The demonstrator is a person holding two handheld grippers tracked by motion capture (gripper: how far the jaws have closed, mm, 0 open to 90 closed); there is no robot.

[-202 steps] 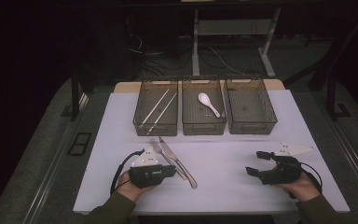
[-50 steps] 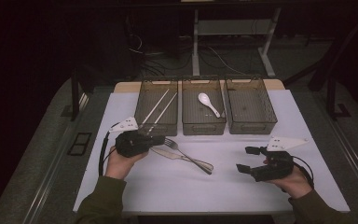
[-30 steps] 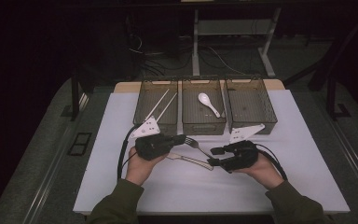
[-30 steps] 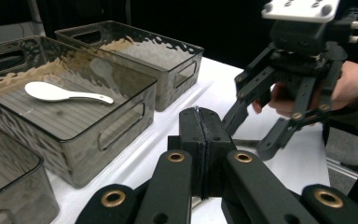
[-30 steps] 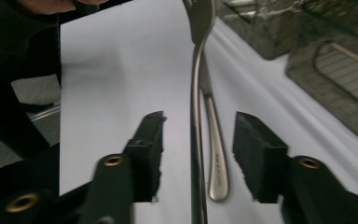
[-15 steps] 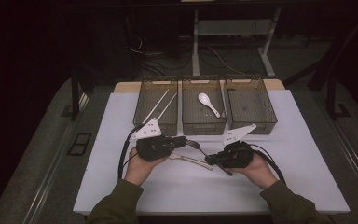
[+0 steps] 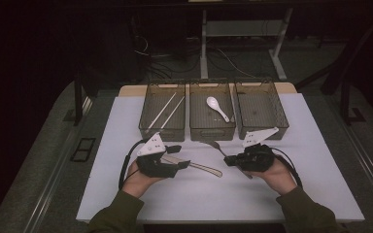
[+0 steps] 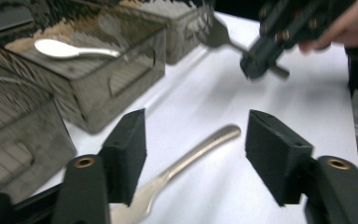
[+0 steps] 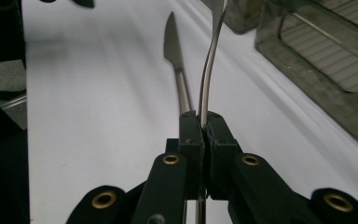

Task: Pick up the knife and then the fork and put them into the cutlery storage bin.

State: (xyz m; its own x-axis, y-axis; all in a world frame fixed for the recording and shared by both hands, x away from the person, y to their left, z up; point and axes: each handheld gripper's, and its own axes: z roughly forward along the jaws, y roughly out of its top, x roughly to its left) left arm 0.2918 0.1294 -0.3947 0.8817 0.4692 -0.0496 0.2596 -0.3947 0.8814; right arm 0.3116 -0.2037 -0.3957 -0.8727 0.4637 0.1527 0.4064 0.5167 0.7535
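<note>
Left gripper view puts the knife nearest you: it lies flat on the surface between the fingers of your left gripper, handle end pointing away. Those fingers have just been opening and now stand apart, clear of the metal on both sides, so nothing is held there. By the look of it you have let the knife rest so that the other hand can work alone.

From the high view, the left gripper sits low over the knife's blade end. Just right of it, your right gripper has its fingers clamped tight on the fork.

Right gripper view shows the grip sits on the handle, and the fork curves up and away from the right gripper, clear of the surface. The knife lies beside and below it. Holding it by the handle keeps the tines leading, which probably suits lowering it into a bin.

Farther off stand three bins in a row. Chopsticks lie in the left bin and a spoon in the middle bin. With the right bin empty, I judge the fork belongs there, just beyond your right hand.
</note>
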